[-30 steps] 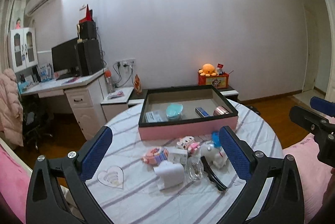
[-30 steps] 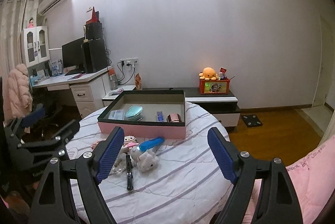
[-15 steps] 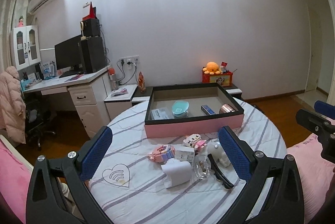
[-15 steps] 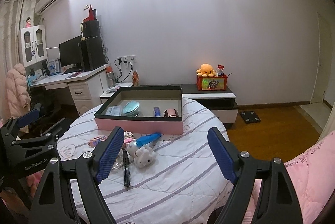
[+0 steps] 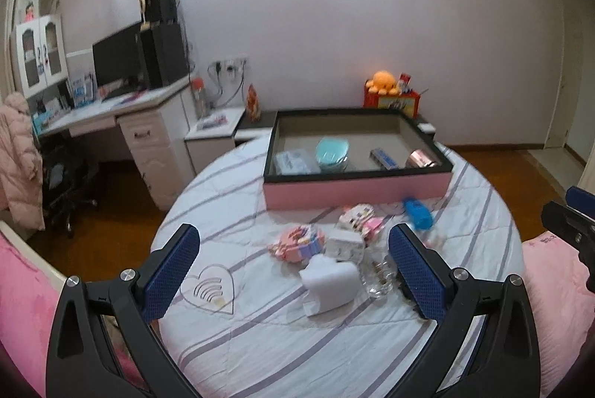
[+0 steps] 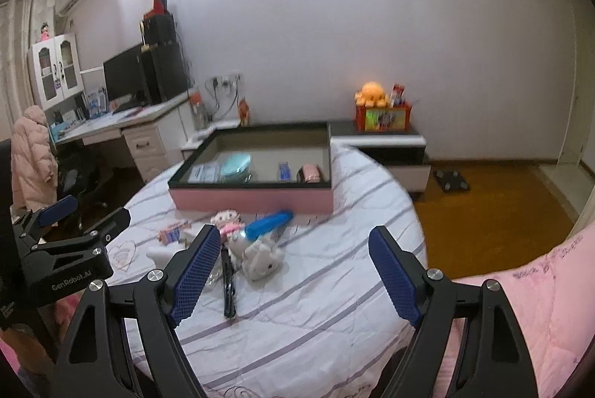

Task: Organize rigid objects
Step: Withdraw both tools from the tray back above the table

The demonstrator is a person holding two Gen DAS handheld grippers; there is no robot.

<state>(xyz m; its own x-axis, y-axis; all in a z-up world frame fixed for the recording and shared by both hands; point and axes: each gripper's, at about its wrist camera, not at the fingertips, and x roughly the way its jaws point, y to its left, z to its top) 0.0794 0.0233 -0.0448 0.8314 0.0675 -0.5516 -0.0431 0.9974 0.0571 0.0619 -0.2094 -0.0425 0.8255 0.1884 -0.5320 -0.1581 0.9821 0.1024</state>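
Both my tongs hang spread apart and empty: left gripper, right gripper. The small toys lie heaped on the table, just short of the pink box (blurry, perhaps blocks), nearest my left.

Small toys clustered before pink box, four items inside
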